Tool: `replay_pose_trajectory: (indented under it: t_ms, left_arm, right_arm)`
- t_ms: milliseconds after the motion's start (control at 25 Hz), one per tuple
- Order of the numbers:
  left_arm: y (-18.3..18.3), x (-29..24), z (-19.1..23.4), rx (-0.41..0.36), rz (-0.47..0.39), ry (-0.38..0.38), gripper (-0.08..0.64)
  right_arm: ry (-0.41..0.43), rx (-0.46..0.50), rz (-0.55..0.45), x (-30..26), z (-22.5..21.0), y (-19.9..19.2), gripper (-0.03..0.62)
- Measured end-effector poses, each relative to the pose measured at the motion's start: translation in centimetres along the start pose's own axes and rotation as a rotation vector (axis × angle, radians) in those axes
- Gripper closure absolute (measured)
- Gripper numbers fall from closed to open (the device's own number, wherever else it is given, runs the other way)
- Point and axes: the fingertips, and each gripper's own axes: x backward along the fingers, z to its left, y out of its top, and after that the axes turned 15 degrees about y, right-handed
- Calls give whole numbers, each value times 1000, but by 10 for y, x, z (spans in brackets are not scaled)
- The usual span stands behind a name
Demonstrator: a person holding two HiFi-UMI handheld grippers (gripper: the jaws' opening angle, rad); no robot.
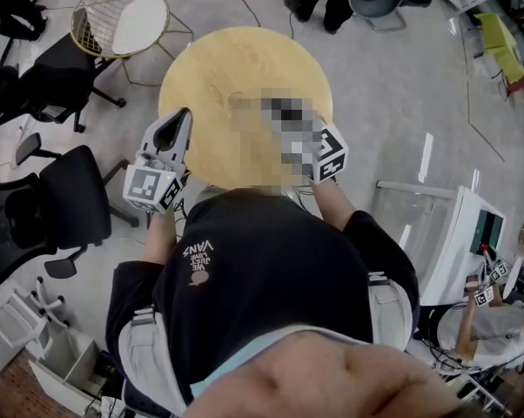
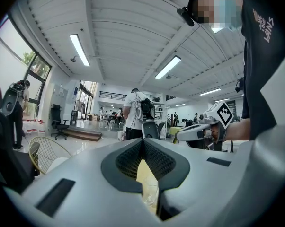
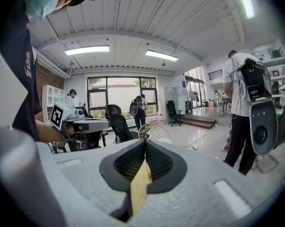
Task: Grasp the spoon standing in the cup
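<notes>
A round wooden table [image 1: 218, 68] stands in front of me. A clear glass cup [image 2: 149, 193] on the yellow tabletop shows through the slot under my left gripper's jaws; I cannot make out a spoon. In the head view a mosaic patch covers the spot between the grippers. My left gripper [image 1: 184, 113] hovers over the table's near left edge, its jaws meeting at the tips [image 2: 143, 141] with nothing held. My right gripper [image 1: 327, 151] is at the near right edge, its tips under the patch; its own view shows the jaws [image 3: 145, 143] shut and empty.
Black office chairs [image 1: 66, 203] stand to the left. A gold wire chair [image 1: 123, 20] with a white seat is beyond the table. A white cabinet [image 1: 453, 233] is at the right. A person with a backpack [image 3: 246, 93] stands close by on the right.
</notes>
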Motion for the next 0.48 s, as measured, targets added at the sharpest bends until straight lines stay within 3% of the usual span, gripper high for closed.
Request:
replay_pose_trajectory:
  t_ms: [480]
  left_arm:
    - [-9, -2, -17, -1, 13, 3, 552]
  right_arm:
    - [-12, -26, -12, 22, -4, -12, 591]
